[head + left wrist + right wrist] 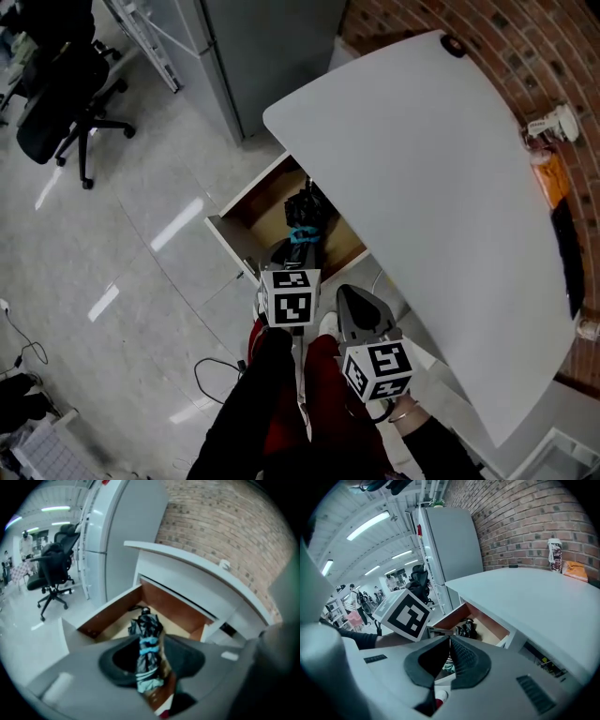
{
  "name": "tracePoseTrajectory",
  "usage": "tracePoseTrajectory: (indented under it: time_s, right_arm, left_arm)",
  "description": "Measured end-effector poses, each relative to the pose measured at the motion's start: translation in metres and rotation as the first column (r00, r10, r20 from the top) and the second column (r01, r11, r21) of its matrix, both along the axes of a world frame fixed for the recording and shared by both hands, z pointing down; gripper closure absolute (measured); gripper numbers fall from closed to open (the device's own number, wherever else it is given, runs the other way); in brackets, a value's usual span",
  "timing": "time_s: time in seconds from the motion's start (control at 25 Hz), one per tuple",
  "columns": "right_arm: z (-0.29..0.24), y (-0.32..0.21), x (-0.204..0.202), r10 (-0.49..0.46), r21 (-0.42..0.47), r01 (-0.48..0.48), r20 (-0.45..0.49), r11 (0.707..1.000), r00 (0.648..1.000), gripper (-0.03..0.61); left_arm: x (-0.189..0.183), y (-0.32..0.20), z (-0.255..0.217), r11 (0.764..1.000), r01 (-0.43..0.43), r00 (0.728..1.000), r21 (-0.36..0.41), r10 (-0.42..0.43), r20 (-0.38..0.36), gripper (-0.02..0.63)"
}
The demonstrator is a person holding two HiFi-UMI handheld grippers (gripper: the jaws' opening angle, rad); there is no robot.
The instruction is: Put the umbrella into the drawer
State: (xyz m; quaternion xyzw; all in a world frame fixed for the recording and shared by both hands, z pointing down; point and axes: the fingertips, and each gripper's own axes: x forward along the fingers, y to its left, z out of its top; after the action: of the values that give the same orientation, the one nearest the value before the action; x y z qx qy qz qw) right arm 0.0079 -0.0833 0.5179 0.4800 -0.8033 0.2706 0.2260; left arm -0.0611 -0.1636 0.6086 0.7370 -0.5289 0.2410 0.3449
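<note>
The folded black umbrella (305, 220) with a light-blue strap lies inside the open wooden drawer (228, 228) under the white desk. My left gripper (292, 247) hangs above the drawer's front. In the left gripper view its jaws stand apart, and the umbrella (147, 639) shows through the gap, lying farther off in the drawer (112, 613); the pads are not touching it. My right gripper (345, 294) is beside it to the right, nearer the person. In the right gripper view its jaws (449, 641) meet at the tips with nothing between them, and the umbrella (466, 629) shows beyond.
The white desk top (422, 187) overhangs the drawer's back part. A grey cabinet (272, 47) stands behind it and a black office chair (66, 94) at far left. A cable (211, 375) lies on the floor. The person's red trousers (323, 394) are just below the grippers.
</note>
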Motion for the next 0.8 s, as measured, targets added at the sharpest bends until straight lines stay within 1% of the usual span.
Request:
tracePoseTrajectory:
  time_s: [0.24,0.4,0.68,0.8]
  right_arm:
    - [-0.030,0.007,-0.006,-0.037,0.047,0.035,0.036,0.998,0.999,0.568]
    - [-0.054,0.007,-0.006,-0.046,0.089,0.040,0.065,0.995,0.997,0.568]
    - [-0.099,0.006,0.002,-0.056,0.164,0.036,0.118,0.986,0.991,0.568]
    - [-0.116,0.007,0.007,-0.065,0.191,0.039,0.133,0.981,0.989,0.568]
  left_arm:
    - [-0.008,0.012,-0.035,0.999,0.022,1.000,0.038,-0.021,-0.020,0.480]
    - [-0.012,0.018,-0.060,0.997,0.026,0.999,0.076,-0.023,-0.031,0.522]
    - [-0.014,0.029,-0.116,0.984,0.043,0.999,0.173,-0.038,-0.035,0.600]
    - [-0.013,0.035,-0.136,0.978,0.058,0.998,0.199,-0.049,-0.049,0.609]
